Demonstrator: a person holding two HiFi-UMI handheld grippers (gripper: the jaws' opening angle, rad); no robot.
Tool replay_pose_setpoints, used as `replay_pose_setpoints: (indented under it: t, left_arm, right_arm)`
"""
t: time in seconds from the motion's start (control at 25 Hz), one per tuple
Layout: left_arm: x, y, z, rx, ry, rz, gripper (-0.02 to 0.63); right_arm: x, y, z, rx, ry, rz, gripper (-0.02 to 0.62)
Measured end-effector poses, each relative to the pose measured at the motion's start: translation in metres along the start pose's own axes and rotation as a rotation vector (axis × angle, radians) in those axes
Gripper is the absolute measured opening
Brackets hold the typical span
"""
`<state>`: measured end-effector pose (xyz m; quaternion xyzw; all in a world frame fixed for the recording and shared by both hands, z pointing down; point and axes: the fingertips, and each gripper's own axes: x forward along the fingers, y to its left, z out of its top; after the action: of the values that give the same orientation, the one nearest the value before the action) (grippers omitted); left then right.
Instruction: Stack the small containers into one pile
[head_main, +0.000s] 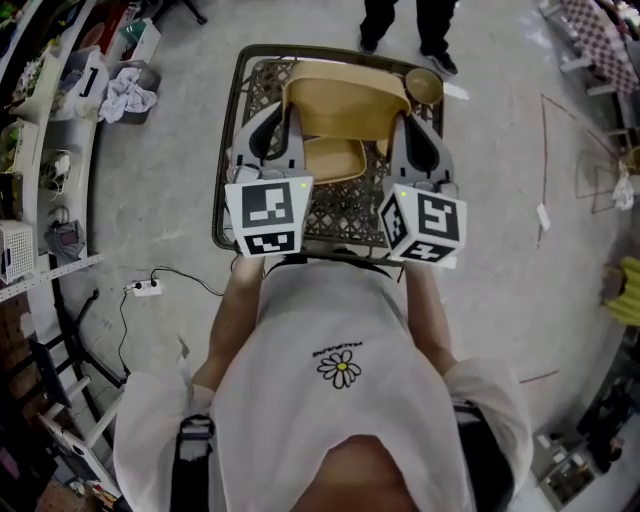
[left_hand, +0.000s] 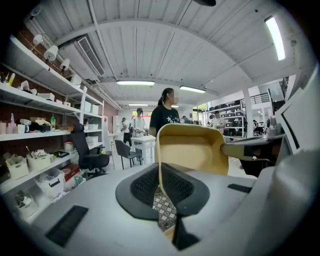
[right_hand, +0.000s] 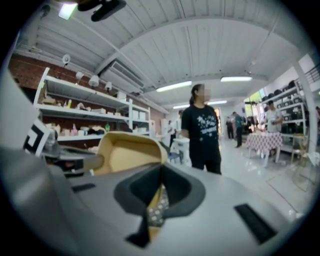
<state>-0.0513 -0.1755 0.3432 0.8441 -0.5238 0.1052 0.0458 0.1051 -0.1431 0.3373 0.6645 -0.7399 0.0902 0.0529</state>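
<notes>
A large tan container (head_main: 345, 105) is held over the lattice table (head_main: 345, 215) between both grippers. My left gripper (head_main: 290, 125) is shut on its left rim and my right gripper (head_main: 400, 130) is shut on its right rim. In the left gripper view the tan container (left_hand: 192, 150) rises upright beyond the closed left gripper (left_hand: 160, 192), its thin wall pinched between the pads. The right gripper view shows the same container (right_hand: 125, 152) pinched by the right gripper (right_hand: 159, 192). A smaller tan tray (head_main: 332, 160) lies on the table below it. A small round tan bowl (head_main: 424, 86) sits at the far right corner.
A person (head_main: 405, 25) stands just beyond the table's far edge. On the floor at the left are a bin with cloth (head_main: 125, 95) and a power strip (head_main: 147, 288) with its cable. Shelving runs along the left wall.
</notes>
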Motion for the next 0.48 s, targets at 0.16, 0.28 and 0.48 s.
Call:
replay_pose_setpoints:
  t: [0.16,0.28,0.48]
  left_arm:
    - [0.006,-0.001,-0.041,-0.074,0.172,-0.001,0.037]
    - [0.011,-0.008,-0.072,-0.114,0.290,-0.029,0.041]
    - [0.015,-0.014,-0.139,-0.217,0.523,-0.054,0.046]
  right_arm:
    - [0.021,-0.005,-0.035,0.045,0.227,0.086,0.035]
    - [0.033,-0.011,-0.061,0.067,0.384,0.126,0.035]
    - [0.048,-0.010,-0.120,0.115,0.649,0.207,0.035]
